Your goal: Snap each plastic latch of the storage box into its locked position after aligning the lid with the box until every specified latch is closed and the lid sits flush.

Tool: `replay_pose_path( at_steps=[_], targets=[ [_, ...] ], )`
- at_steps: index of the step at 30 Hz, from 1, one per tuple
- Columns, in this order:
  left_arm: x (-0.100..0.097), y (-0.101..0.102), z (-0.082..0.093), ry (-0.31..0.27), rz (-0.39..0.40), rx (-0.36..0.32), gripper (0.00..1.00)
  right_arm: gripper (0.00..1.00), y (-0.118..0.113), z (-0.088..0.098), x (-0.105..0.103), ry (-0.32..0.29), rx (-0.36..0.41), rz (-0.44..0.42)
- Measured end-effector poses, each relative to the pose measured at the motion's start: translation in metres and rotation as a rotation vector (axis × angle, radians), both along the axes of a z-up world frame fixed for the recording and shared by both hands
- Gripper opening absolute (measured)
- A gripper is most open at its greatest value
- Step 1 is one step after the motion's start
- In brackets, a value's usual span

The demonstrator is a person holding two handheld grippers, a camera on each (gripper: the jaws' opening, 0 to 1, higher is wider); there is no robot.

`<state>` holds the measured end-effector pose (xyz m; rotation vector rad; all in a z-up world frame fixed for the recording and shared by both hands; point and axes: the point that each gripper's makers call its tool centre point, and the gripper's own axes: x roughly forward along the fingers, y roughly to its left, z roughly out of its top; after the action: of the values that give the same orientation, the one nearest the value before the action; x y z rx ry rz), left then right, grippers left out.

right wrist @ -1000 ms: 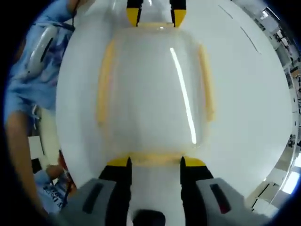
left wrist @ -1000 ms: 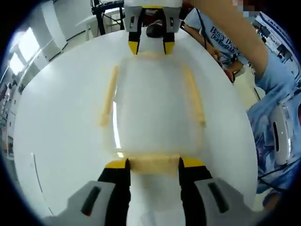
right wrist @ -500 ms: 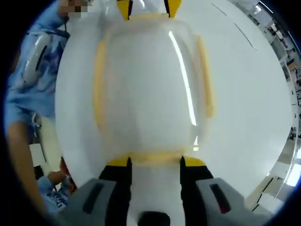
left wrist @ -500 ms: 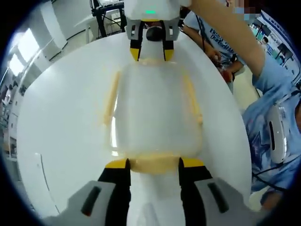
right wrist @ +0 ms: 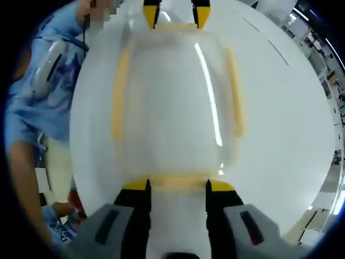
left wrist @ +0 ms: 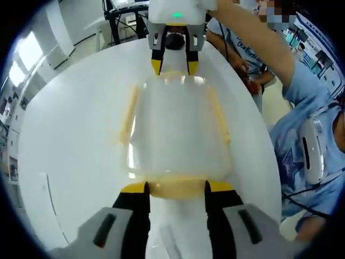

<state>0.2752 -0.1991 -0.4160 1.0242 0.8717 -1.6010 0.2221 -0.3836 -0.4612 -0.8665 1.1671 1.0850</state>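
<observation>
A clear plastic storage box [left wrist: 175, 127] with its lid on lies on the white table [left wrist: 70, 135]. Pale yellow latches run along its long sides [left wrist: 127, 112] [left wrist: 220, 114]. In the left gripper view my left gripper [left wrist: 177, 187] is open, its yellow tips either side of the near end latch [left wrist: 176, 189]. At the far end my right gripper [left wrist: 174, 66] stands open against the box. In the right gripper view the box [right wrist: 172, 102] lies lengthwise, and my right gripper [right wrist: 176, 185] straddles its end latch [right wrist: 177, 183]. The left gripper [right wrist: 176, 15] sits at the opposite end.
A person in a blue shirt [left wrist: 304, 145] stands at the table's right edge, also seen as a blue sleeve [right wrist: 38, 86]. Another person in a printed shirt [left wrist: 245, 46] is behind. Dark equipment stands [left wrist: 121, 21] rise past the far table edge.
The right gripper has come slightly closer along the table toward the far end of the box. The box and my left gripper have held their places; both views shifted a little.
</observation>
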Motion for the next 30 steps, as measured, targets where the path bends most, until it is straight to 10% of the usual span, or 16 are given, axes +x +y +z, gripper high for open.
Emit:
replay_pose_path(
  at_steps=[30],
  targets=[
    [-0.002, 0.033, 0.055, -0.010, 0.023, -0.127, 0.39, 0.39, 0.031, 0.058, 0.011, -0.173, 0.212, 0.040]
  ],
)
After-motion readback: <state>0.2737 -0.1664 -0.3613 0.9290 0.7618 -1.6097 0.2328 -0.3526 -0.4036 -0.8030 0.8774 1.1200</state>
